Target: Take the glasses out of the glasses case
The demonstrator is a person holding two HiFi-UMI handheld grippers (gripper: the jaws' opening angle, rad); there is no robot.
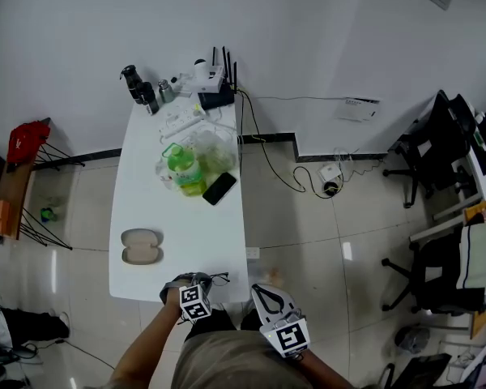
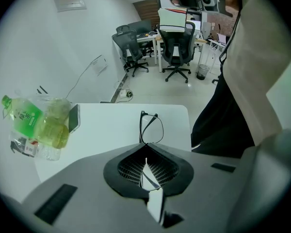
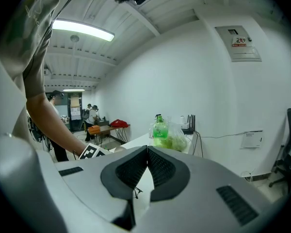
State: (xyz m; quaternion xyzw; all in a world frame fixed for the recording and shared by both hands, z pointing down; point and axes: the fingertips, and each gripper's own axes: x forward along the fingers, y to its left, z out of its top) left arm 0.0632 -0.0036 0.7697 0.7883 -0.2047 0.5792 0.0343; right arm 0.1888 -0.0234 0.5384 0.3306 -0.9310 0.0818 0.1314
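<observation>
1. Only the left gripper view plainly showed the glasses (image 2: 153, 129), upright over the table's (image 2: 106, 125) near edge, pinched in the clenched left gripper (image 2: 145, 144).
2. The right gripper (image 3: 146, 148), jaws pressed together on nothing, hung beyond the table's edge.
3. The glasses case (image 1: 141, 246) lay open; a plastic bag (image 1: 215, 154) held a green bottle (image 1: 183, 168).

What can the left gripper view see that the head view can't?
Only the left gripper view shows up close that the left gripper is shut on the glasses, with their thin dark frame sticking out past the tips. Only the head view shows the open glasses case lying on the white table. Both show the green bottle and the dark phone beside it.
</observation>
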